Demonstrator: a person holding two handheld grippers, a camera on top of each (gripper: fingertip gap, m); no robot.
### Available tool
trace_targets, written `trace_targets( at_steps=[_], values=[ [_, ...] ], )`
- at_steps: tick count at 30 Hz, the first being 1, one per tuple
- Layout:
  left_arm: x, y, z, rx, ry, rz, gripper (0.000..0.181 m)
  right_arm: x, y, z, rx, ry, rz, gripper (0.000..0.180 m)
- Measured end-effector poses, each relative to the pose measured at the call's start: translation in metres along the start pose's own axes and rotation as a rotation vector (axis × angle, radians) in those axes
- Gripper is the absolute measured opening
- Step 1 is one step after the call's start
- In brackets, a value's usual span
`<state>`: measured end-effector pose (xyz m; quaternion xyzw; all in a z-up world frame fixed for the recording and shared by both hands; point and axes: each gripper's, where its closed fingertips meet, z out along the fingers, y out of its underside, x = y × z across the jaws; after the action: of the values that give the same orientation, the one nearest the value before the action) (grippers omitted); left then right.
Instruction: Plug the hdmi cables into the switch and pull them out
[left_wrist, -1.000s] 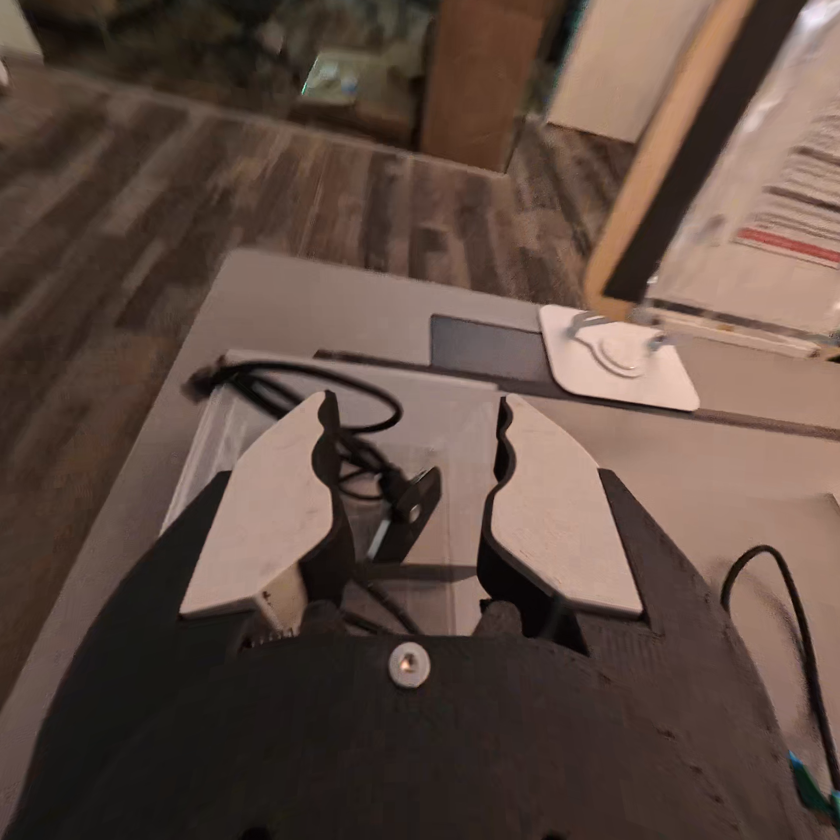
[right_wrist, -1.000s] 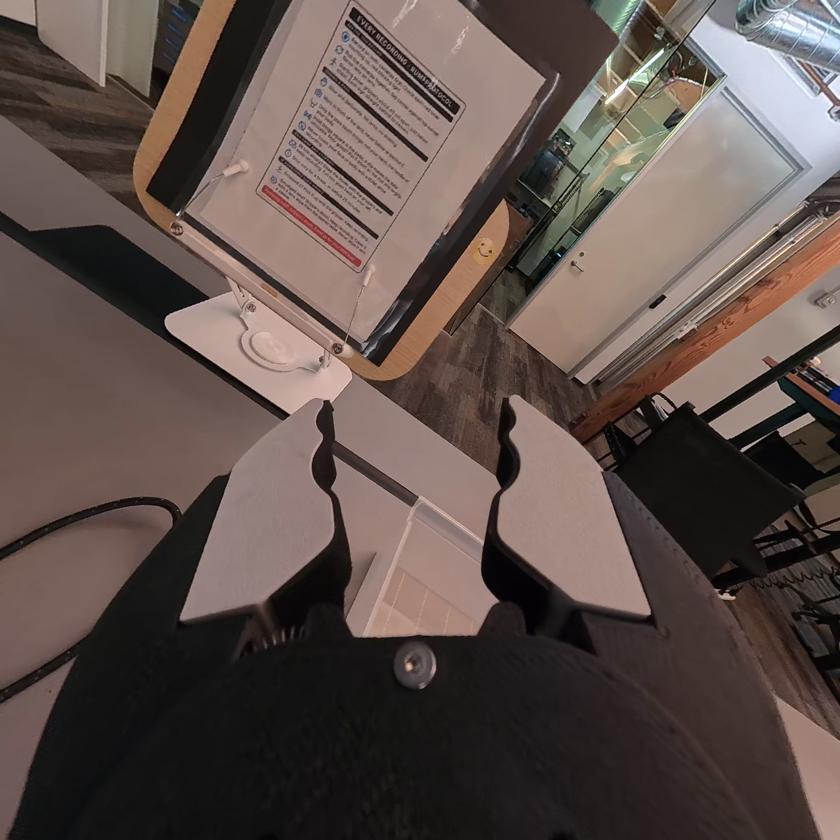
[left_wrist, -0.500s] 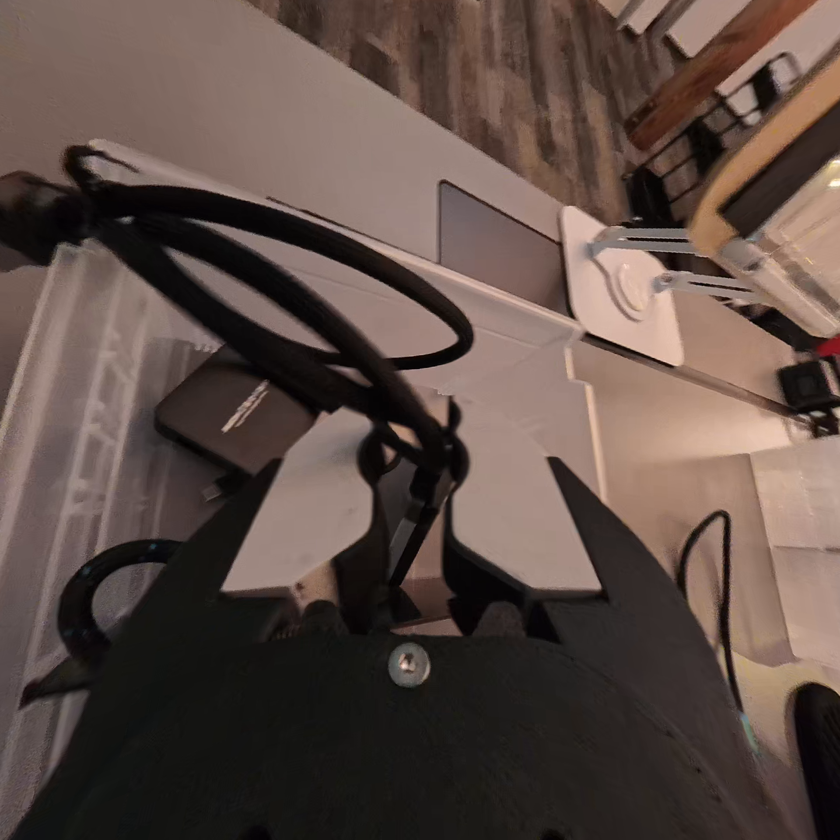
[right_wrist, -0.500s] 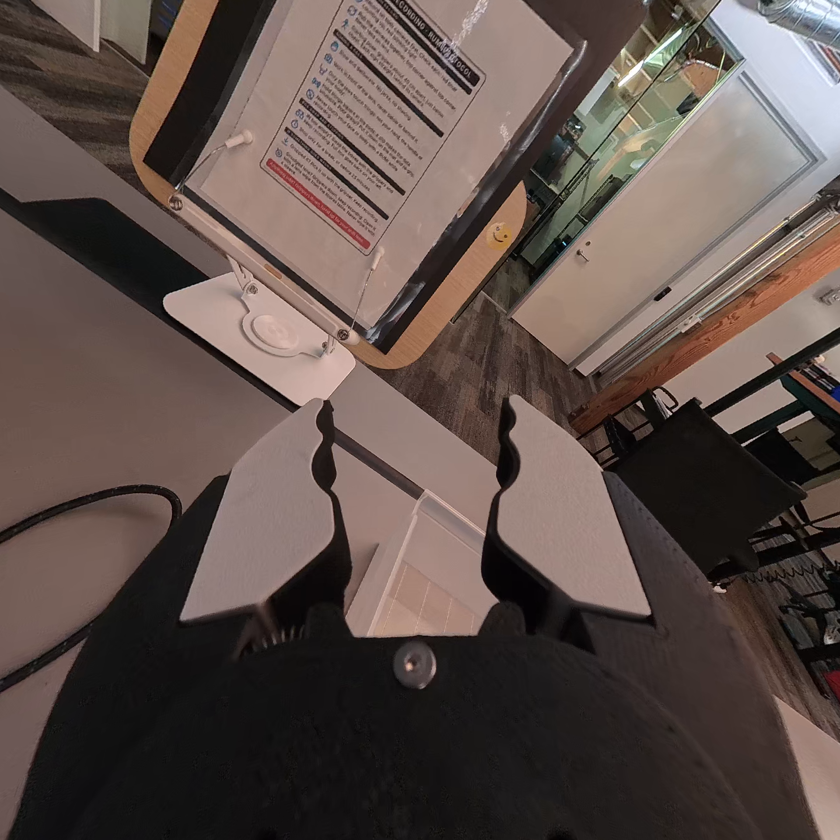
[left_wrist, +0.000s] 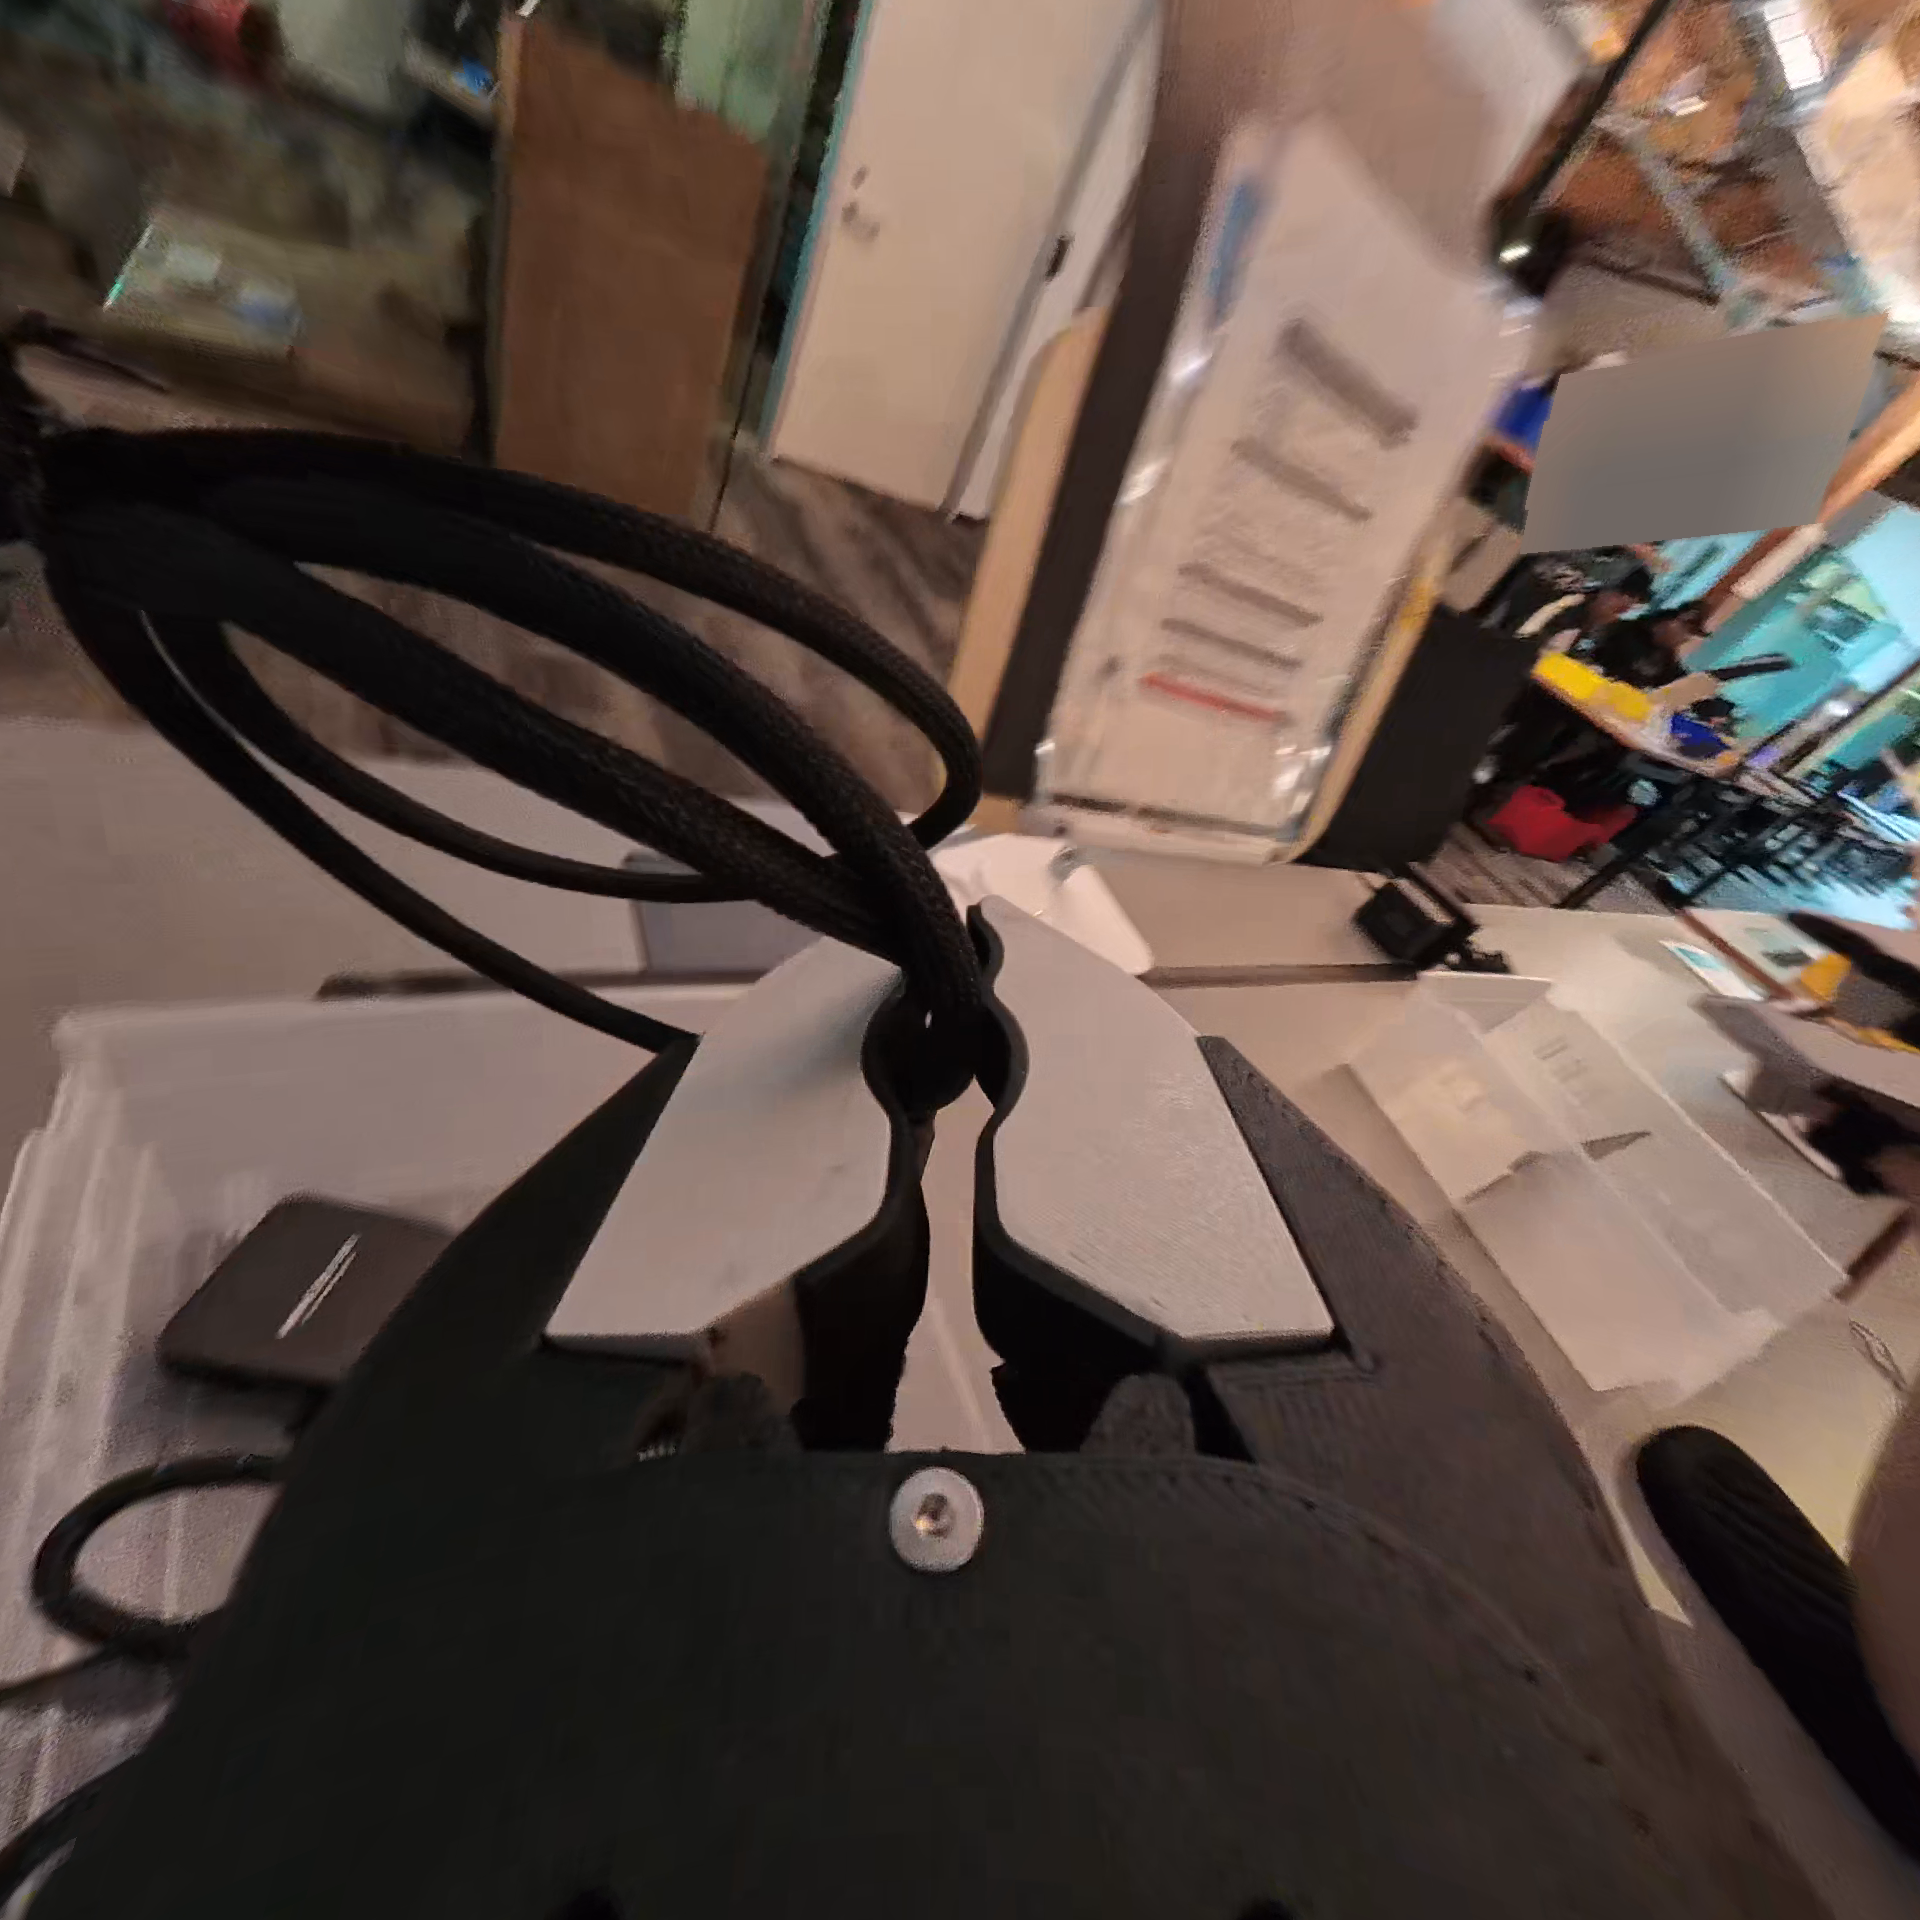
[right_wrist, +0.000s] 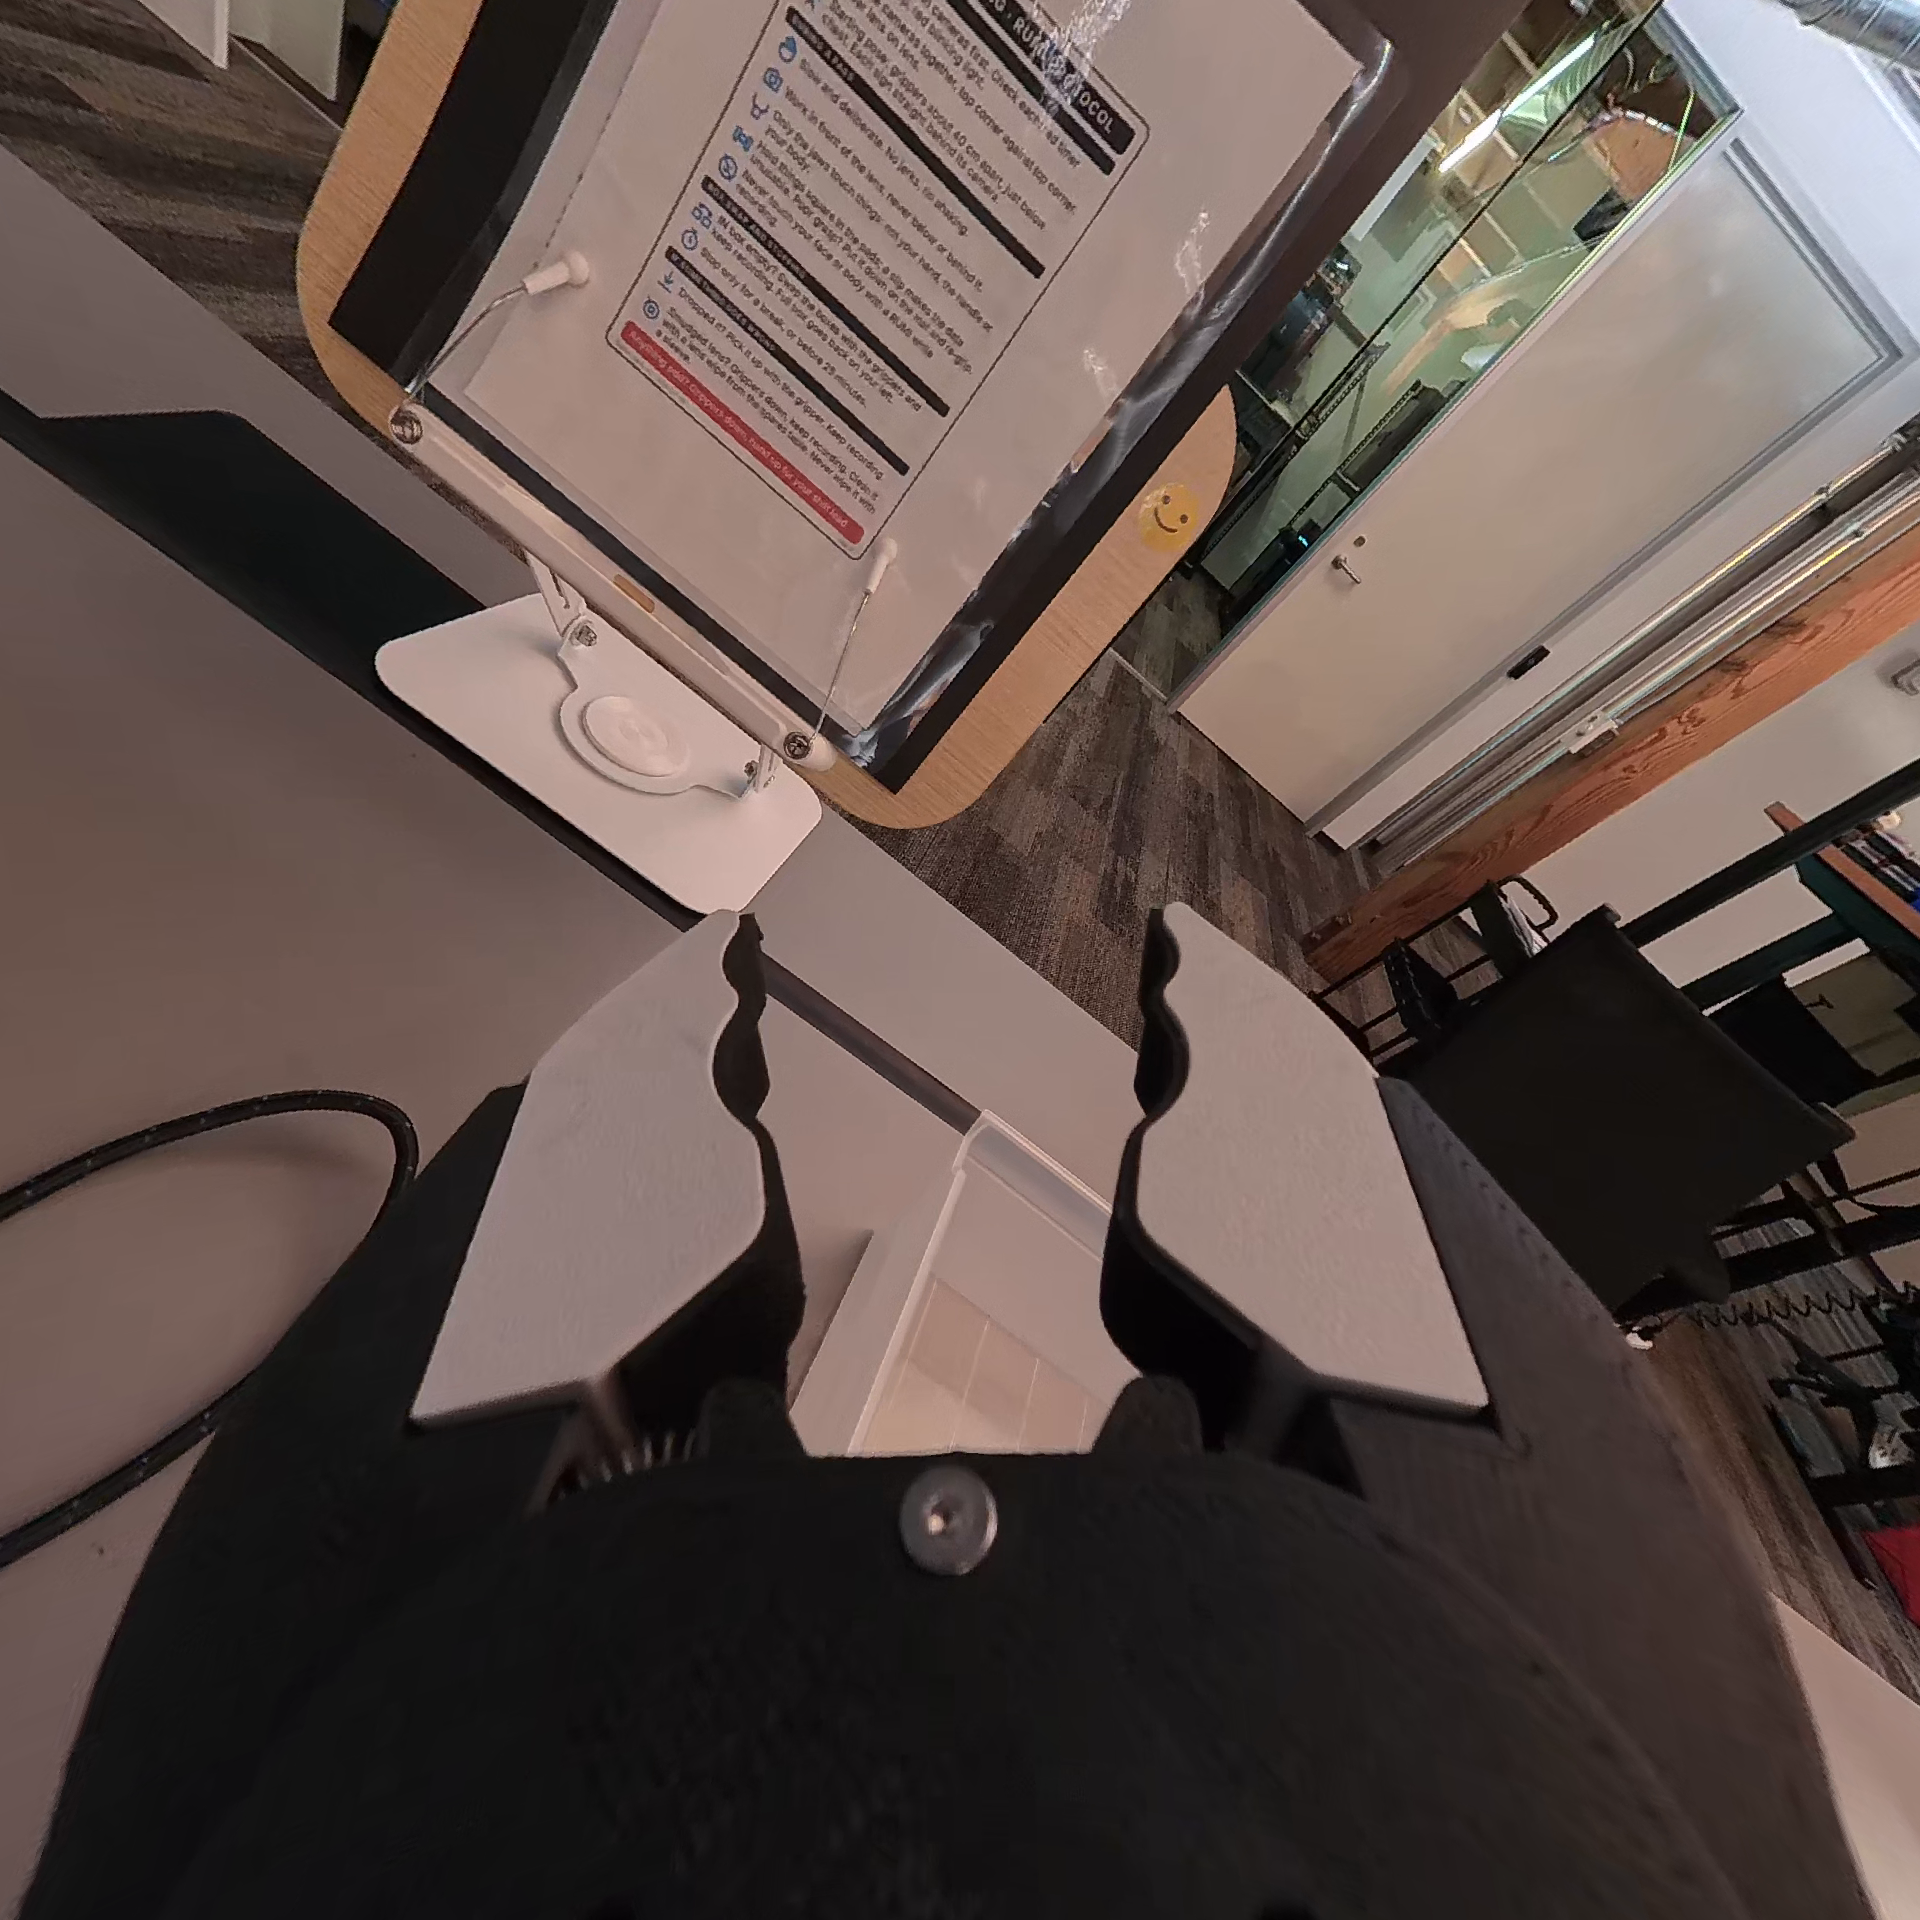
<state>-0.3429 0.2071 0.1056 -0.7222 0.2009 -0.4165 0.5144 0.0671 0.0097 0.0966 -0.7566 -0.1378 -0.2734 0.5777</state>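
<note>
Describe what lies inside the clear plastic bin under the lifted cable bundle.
Inside the clear plastic bin lies a flat black rectangular switch box and a thin black cable loop. The left gripper, jaws shut on the coiled black braided cable bundle, covers the rest of the bin.

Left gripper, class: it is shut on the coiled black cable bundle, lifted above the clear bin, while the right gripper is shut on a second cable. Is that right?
Not quite. The right wrist view shows the right gripper open and holding nothing. The left gripper is indeed shut on the coiled black cable bundle, above the clear bin.
</note>
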Motion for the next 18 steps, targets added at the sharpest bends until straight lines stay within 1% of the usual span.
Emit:
trace_targets(
  at_steps=[2, 5, 7, 9, 11, 12, 13, 16, 18],
  values=[
    [0.045, -0.012, -0.007, 0.034, 0.111, 0.064, 0.003, -0.002, 0.001, 0.001, -0.005, -0.004, -0.005, 0.07],
    [0.111, -0.008, -0.003, 0.017, 0.305, 0.099, 0.003, -0.014, 0.0, 0.004, 0.001, -0.054, -0.007, 0.07],
    [0.151, 0.009, 0.012, -0.059, 0.433, 0.091, 0.004, -0.037, -0.006, 0.006, 0.048, -0.165, -0.032, 0.07],
    [0.182, 0.034, 0.032, -0.162, 0.544, 0.062, 0.004, -0.071, -0.014, 0.003, 0.133, -0.312, -0.12, 0.071],
    [0.203, 0.063, 0.054, -0.271, 0.614, 0.028, 0.003, -0.106, -0.015, -0.003, 0.21, -0.446, -0.235, 0.071],
    [0.208, 0.078, 0.064, -0.322, 0.627, 0.019, 0.003, -0.123, -0.013, -0.006, 0.225, -0.522, -0.252, 0.071],
    [0.211, 0.09, 0.075, -0.361, 0.628, 0.012, 0.003, -0.139, -0.012, -0.009, 0.234, -0.608, -0.217, 0.071],
    [0.213, 0.121, 0.096, -0.449, 0.621, 0.022, 0.003, -0.175, -0.018, -0.013, 0.234, -0.868, 0.049, 0.07],
    [0.211, 0.133, 0.103, -0.488, 0.61, 0.018, 0.003, -0.191, -0.015, -0.008, 0.196, -0.964, 0.184, 0.069]
  ],
)
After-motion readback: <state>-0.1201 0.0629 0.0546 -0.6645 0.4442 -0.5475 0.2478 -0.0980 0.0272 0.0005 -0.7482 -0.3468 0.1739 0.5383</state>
